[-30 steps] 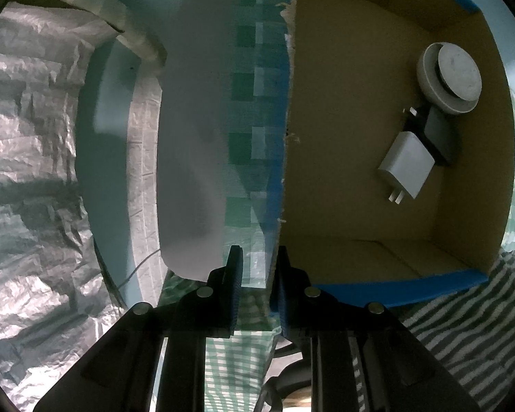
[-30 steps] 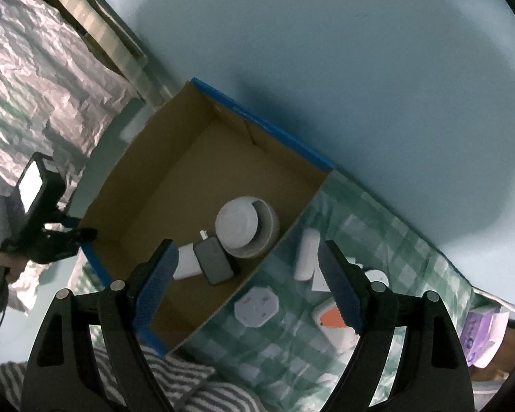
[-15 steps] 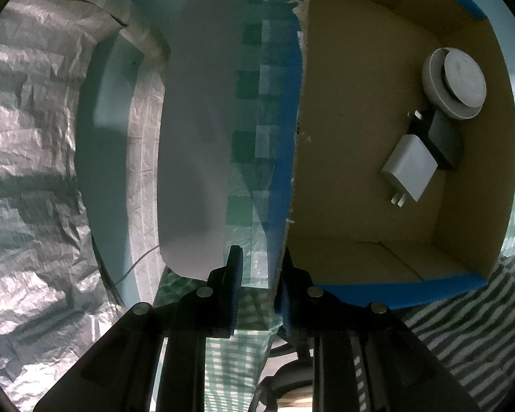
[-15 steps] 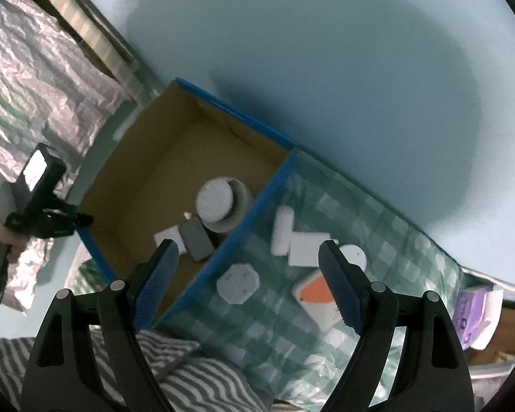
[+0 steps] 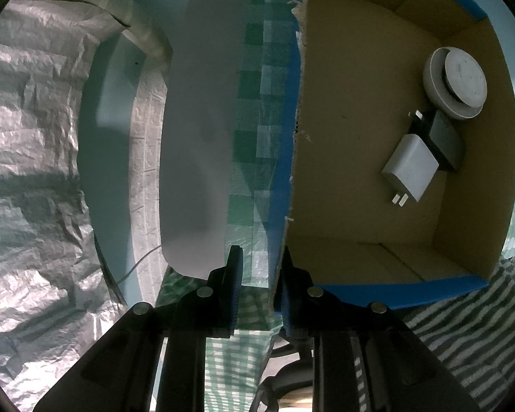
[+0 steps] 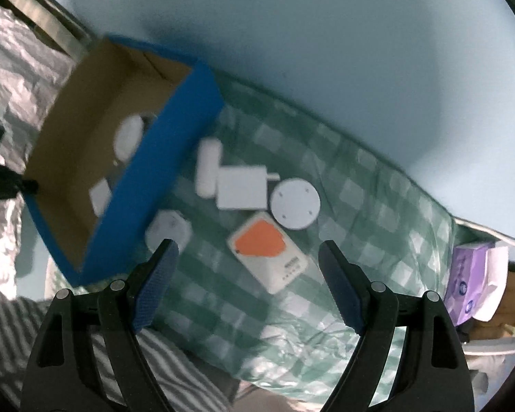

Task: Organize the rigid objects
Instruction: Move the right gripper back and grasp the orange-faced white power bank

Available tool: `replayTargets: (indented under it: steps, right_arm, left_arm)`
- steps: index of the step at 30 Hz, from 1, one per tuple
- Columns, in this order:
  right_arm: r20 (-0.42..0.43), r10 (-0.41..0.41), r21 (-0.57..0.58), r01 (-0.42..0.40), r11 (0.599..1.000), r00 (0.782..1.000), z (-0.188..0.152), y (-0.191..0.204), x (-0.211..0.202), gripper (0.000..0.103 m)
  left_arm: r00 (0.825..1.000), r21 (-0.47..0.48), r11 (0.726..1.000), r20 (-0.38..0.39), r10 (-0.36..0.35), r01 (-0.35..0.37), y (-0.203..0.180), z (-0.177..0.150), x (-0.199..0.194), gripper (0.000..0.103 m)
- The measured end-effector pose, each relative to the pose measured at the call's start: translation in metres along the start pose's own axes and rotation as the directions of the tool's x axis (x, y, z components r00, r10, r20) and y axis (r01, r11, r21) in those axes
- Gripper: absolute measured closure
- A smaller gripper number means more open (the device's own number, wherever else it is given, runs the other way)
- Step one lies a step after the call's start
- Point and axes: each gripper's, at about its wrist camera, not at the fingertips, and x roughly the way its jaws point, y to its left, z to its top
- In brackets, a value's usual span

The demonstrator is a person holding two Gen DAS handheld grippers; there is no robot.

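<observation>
Left tongs [image 5: 257, 274] are pinched narrow on the near wall of the blue cardboard box [image 5: 285, 158], gripping its edge. Inside the box there's a round white puck [image 5: 458, 80], a white charger [image 5: 412, 168] and a dark grey adapter [image 5: 448, 140], all bunched at one side. Right tongs [image 6: 249, 267] hang wide with nothing in them over the green checked cloth [image 6: 377, 206], right above the orange-and-white pack [image 6: 267, 250]. A white disc [image 6: 294, 203], a square plug [image 6: 242, 187], a white bar [image 6: 207, 167] and an octagonal adapter [image 6: 168, 231] lie just beside the box.
</observation>
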Motion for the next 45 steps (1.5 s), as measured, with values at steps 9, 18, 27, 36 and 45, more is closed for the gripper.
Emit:
replayTargets:
  steps: [9, 18, 27, 36, 45]
  right_arm:
    - [-0.066, 0.002, -0.059, -0.006, 0.998, 0.998, -0.014, -0.017, 0.046, 0.020]
    - [-0.132, -0.028, -0.194, 0.002, 0.981, 0.991, -0.018, -0.007, 0.088, 0.020]
    - [-0.173, -0.118, -0.355, 0.049, 0.933, 0.978, -0.021, 0.012, 0.120, 0.020]
    - [-0.215, -0.163, -0.327, 0.086, 0.941, 0.963, -0.021, 0.022, 0.142, 0.033]
    - [-0.249, 0.029, 0.019, -0.025, 1.000, 0.968, -0.028, 0.010, 0.137, 0.037]
  left_arm:
    - [1.000, 0.003, 1.000, -0.002, 0.005, -0.005, 0.000, 0.001, 0.000, 0.082]
    - [1.000, 0.000, 1.000, 0.001, 0.008, -0.008, -0.001, -0.001, -0.003, 0.082]
    - [1.000, 0.002, 1.000, -0.004, 0.003, -0.003, 0.000, 0.000, -0.003, 0.082]
    - [1.000, 0.005, 1.000, -0.002, 0.016, -0.016, -0.002, 0.000, -0.003, 0.082]
    - [1.000, 0.010, 1.000, -0.003, 0.012, -0.012, -0.003, 0.000, -0.003, 0.082]
